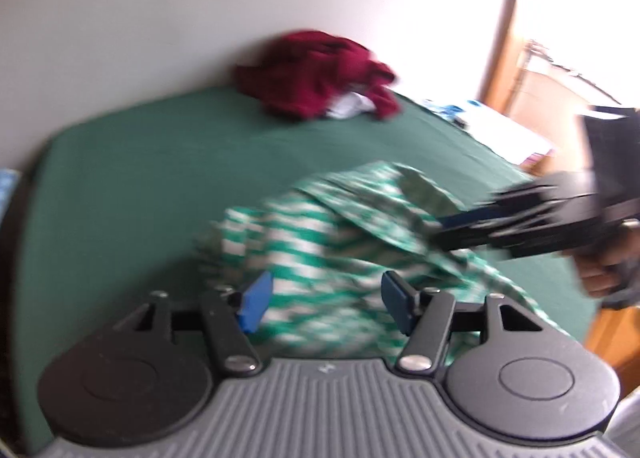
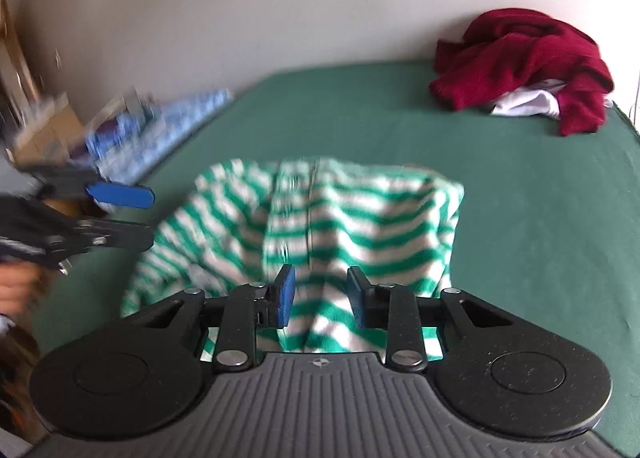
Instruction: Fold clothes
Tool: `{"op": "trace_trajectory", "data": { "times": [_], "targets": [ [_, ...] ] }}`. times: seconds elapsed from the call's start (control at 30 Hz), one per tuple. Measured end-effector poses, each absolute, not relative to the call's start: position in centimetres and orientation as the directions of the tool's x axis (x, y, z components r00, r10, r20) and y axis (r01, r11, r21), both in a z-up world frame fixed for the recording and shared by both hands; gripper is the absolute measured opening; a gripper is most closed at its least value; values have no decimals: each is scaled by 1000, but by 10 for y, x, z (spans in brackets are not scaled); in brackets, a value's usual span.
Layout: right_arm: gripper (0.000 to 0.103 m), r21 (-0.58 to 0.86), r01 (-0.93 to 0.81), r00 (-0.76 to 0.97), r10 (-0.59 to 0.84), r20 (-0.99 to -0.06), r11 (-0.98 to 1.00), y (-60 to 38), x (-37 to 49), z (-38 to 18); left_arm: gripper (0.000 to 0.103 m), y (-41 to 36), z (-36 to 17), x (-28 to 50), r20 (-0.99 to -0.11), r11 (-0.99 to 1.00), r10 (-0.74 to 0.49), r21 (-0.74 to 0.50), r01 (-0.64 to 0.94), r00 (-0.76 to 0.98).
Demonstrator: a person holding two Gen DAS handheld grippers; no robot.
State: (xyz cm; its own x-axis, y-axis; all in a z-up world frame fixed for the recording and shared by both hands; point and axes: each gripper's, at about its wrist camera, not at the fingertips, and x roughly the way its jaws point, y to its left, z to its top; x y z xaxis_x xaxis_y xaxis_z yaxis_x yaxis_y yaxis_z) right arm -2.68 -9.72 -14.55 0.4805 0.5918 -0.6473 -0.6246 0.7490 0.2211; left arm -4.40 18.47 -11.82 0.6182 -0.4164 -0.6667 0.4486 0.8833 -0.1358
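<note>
A green and white striped garment (image 1: 320,242) lies bunched on the green bed cover (image 1: 140,177); it also shows in the right wrist view (image 2: 332,217). My left gripper (image 1: 326,304) is open just above its near edge, holding nothing. My right gripper (image 2: 320,296) is open with a fold of the striped cloth between its pads, not clamped. In the left wrist view the right gripper (image 1: 472,227) comes in from the right over the garment. In the right wrist view the left gripper (image 2: 148,217) is open at the garment's left edge.
A dark red garment (image 2: 524,61) lies crumpled over a white one (image 2: 528,101) at the far side of the bed, against the white wall. Blue patterned cloth (image 2: 168,125) and boxes sit beyond the bed's left edge. A bright window and wooden frame (image 1: 508,37) stand at right.
</note>
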Motion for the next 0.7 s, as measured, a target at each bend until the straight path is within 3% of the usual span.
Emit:
{"op": "trace_trajectory", "data": {
  "times": [0.1, 0.23, 0.33, 0.7],
  "targets": [
    [23, 241, -550, 507, 549, -664, 799, -91, -7, -163, 54, 167, -147, -25, -714, 882, -393, -113, 458, 579],
    [21, 287, -531, 509, 571, -643, 797, -91, 10, -170, 68, 162, -156, -10, -715, 871, -397, -97, 481, 575],
    [22, 280, -551, 495, 578, -648, 786, -100, -6, -154, 63, 162, -152, -28, -729, 863, -373, -45, 503, 575],
    [26, 317, -565, 382, 582, -718, 762, -116, -74, -153, 69, 162, -142, -113, -737, 813, -434, -73, 577, 518]
  ]
}}
